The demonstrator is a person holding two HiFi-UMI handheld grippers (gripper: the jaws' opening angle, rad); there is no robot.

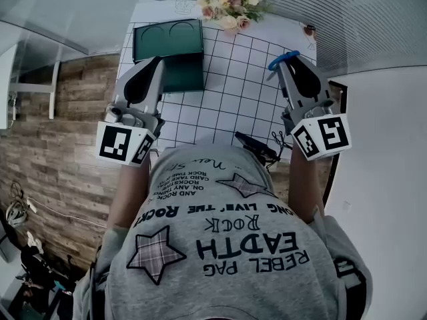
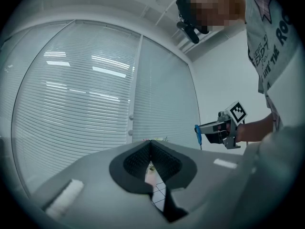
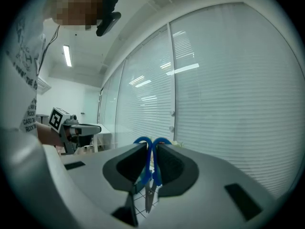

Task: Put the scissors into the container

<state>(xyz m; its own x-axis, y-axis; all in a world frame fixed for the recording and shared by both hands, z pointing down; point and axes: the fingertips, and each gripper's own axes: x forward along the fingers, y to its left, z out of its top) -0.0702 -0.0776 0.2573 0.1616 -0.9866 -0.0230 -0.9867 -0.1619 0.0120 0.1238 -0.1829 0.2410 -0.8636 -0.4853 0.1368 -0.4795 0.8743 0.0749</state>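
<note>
— Where are the scissors point(image 3: 149, 171) just now?

— In the right gripper point(image 3: 151, 149). Its jaws are pressed onto the blue handles from both sides. In the head view that puts them at the upper right of the frame, above the white gridded table point(image 1: 233, 99). They are well apart from the green container point(image 1: 187, 72), which sits at the upper left of the table.

— Which way do they point?

— In the right gripper view the long axis runs nearly straight up and down the frame. The two handle loops poke out above the jaw tips, and the blades hang below the pads with the tip towards the grid.

— And how do they look?

— The blue handles have rounded loops and the blades are thin grey metal. The blades seem shut on each other, though they are too narrow in that view to be sure.

— What about the left gripper point(image 2: 150, 149)?

— Its pads meet with nothing between them. In the head view it is at the left, partly over the container.
</note>
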